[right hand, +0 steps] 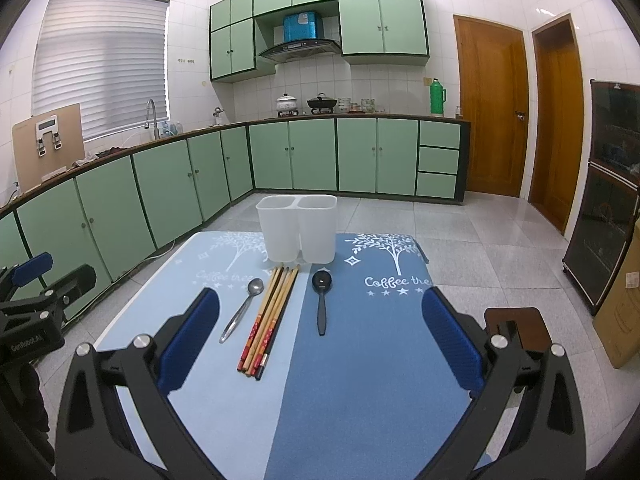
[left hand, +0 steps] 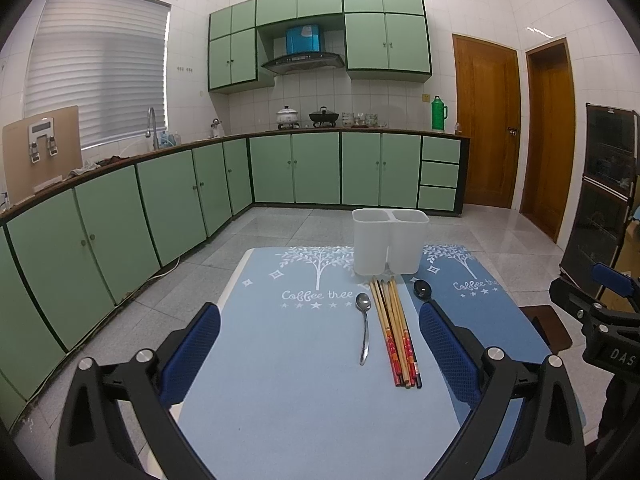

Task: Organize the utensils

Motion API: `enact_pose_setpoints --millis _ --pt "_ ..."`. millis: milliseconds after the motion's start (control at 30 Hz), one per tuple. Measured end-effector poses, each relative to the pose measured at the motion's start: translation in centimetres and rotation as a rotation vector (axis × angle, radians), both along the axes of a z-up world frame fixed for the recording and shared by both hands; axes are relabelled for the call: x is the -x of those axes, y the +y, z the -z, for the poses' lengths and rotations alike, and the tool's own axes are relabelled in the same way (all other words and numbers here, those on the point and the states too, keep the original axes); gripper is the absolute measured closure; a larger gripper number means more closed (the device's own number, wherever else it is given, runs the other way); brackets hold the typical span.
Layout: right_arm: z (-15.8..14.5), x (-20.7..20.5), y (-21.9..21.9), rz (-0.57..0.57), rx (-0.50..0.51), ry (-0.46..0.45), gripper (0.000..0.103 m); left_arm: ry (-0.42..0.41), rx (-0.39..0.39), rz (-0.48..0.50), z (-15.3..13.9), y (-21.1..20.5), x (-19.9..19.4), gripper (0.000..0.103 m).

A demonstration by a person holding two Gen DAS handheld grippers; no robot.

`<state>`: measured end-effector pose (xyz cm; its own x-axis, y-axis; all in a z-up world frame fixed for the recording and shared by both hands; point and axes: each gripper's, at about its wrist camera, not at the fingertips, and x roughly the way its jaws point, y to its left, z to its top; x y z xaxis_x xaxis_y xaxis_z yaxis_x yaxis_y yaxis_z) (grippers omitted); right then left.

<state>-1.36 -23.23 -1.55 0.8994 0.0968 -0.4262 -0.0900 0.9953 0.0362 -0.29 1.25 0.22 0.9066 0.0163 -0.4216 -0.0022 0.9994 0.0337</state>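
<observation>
Claws: your left claw (left hand: pixel 320 344) and right claw (right hand: pixel 320 336) are both wide open, empty.
Spoon (right hand: pixel 242 310): thin, hard, slippery; pinch its middle.
Chopsticks (right hand: pixel 270 316): light, may roll.
Bin (right hand: pixel 297 227): far, empty.

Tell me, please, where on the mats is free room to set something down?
Free: the light mat left of the metal spoon, and the dark mat right of the black spoon. Crowded: the middle strip, where both spoons flank the chopsticks below the white holder.
</observation>
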Motion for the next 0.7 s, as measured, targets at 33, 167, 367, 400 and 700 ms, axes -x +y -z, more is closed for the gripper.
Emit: enact_pose_setpoints --millis 33,167,367,400,700 --pt "-0.01 -0.01 -0.02 -0.001 0.000 0.001 0.005 0.000 0.000 0.000 -0.02 0.09 0.06 0.006" --pt "0.00 -0.07 0.03 0.000 0.001 0.000 0.005 0.001 0.000 0.000 0.27 -0.23 -0.15 0.006" --pt "-0.06 -0.09 -0.05 -0.001 -0.001 0.002 0.005 0.002 0.000 0.000 0.29 -0.05 -0.08 0.006" --pt "-0.01 -0.09 -0.03 0.000 -0.002 0.003 0.005 0.002 0.000 0.000 0.31 0.03 -0.05 0.006" --pt "-0.05 -0.10 -0.42 0.003 -0.002 0.009 0.005 0.005 -0.001 0.000 0.38 -0.09 -0.13 0.006"
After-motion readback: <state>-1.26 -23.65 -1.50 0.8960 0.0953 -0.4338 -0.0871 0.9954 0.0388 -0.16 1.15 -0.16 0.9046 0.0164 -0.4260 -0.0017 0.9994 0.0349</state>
